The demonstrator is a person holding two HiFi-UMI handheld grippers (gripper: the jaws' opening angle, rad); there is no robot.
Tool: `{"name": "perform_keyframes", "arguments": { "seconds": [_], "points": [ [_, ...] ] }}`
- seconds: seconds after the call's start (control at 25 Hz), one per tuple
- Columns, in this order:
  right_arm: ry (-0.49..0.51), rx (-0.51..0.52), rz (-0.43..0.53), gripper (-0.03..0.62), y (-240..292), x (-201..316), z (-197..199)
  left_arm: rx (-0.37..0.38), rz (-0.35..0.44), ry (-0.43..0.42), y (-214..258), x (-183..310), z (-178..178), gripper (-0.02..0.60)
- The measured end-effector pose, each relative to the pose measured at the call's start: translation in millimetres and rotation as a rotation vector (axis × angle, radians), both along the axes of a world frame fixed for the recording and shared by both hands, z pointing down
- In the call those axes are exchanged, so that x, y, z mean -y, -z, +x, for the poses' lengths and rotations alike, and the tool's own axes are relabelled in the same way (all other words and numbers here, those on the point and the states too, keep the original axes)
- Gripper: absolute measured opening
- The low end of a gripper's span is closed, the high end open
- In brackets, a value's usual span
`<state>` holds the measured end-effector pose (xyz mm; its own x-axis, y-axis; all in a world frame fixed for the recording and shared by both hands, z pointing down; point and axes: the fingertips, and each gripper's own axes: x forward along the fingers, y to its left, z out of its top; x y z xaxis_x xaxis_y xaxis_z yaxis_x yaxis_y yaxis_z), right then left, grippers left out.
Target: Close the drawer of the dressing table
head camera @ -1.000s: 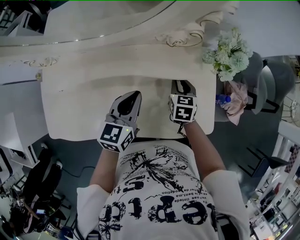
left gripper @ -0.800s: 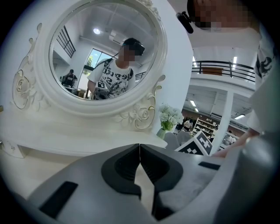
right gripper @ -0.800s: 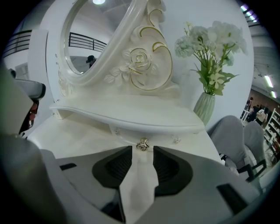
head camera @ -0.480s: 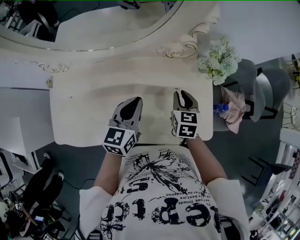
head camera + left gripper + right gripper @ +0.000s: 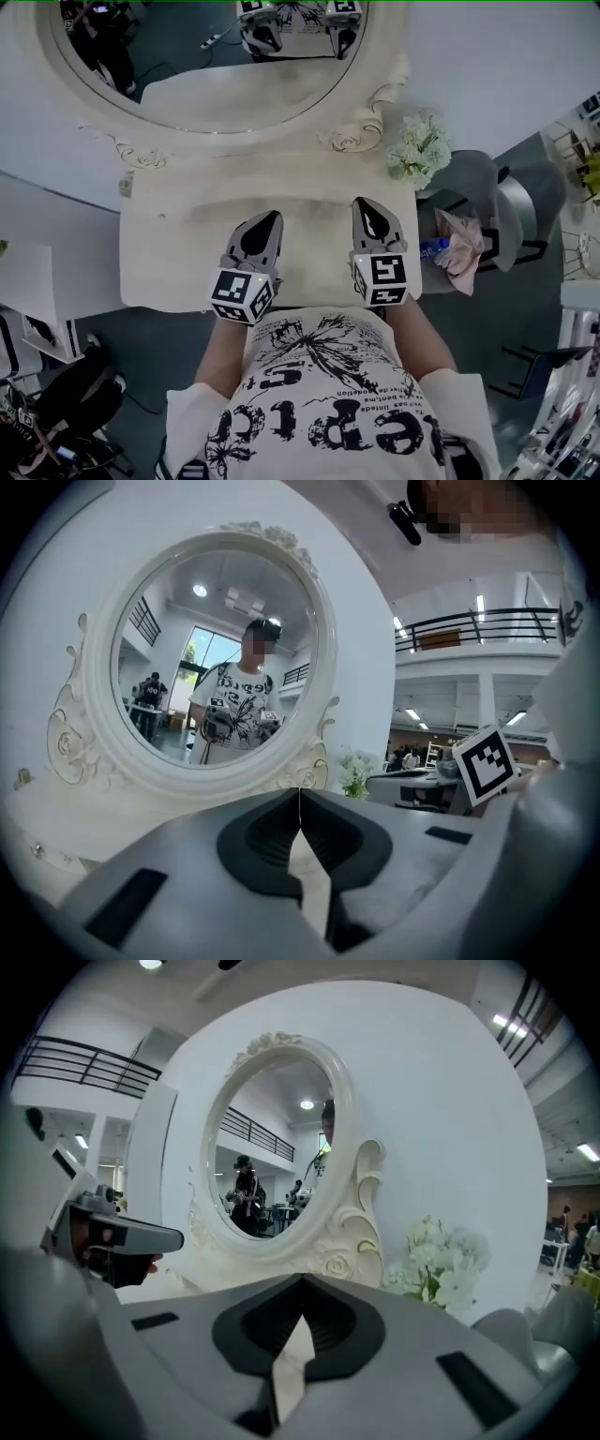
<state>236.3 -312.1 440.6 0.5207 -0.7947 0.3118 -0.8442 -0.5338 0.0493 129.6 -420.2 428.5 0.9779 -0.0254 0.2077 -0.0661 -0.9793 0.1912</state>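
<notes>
The cream dressing table [image 5: 178, 253] lies below me, and no drawer shows past its front edge [image 5: 309, 302]; the drawer front itself is hidden from every view. My left gripper [image 5: 270, 219] hovers over the middle of the tabletop, shut, its tips meeting with nothing between them [image 5: 300, 794]. Beside it on the right, my right gripper [image 5: 366, 206] is also shut and empty [image 5: 302, 1281]. Both point toward the oval mirror [image 5: 216, 56], which fills the left gripper view [image 5: 220, 658] and reflects the person and both grippers.
White flowers [image 5: 417, 150] stand at the table's back right corner. To the right of the table stands a grey chair [image 5: 511, 197] with a pink cloth [image 5: 461, 246] and a blue bottle [image 5: 433, 247]. Carved scrollwork [image 5: 361, 131] rims the mirror base.
Both grippers have risen from the table's front edge and now hover higher over the top. The right gripper's jaws have shut. More of the mirror has come into view.
</notes>
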Motion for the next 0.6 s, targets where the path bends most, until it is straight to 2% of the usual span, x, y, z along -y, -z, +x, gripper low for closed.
{"name": "perform_keyframes", "arguments": {
  "seconds": [0.32,0.6],
  "points": [
    [0.02,-0.005,0.143,0.015,45.8,-3.0,-24.0,-0.092,0.108,-0.034,53.3,-3.6,-16.4,0.02],
    [0.008,-0.024,0.177,0.015,56.6,-4.7,-29.5,-0.11,0.115,-0.034,58.4,-3.3,-25.2,0.02]
  ]
}}
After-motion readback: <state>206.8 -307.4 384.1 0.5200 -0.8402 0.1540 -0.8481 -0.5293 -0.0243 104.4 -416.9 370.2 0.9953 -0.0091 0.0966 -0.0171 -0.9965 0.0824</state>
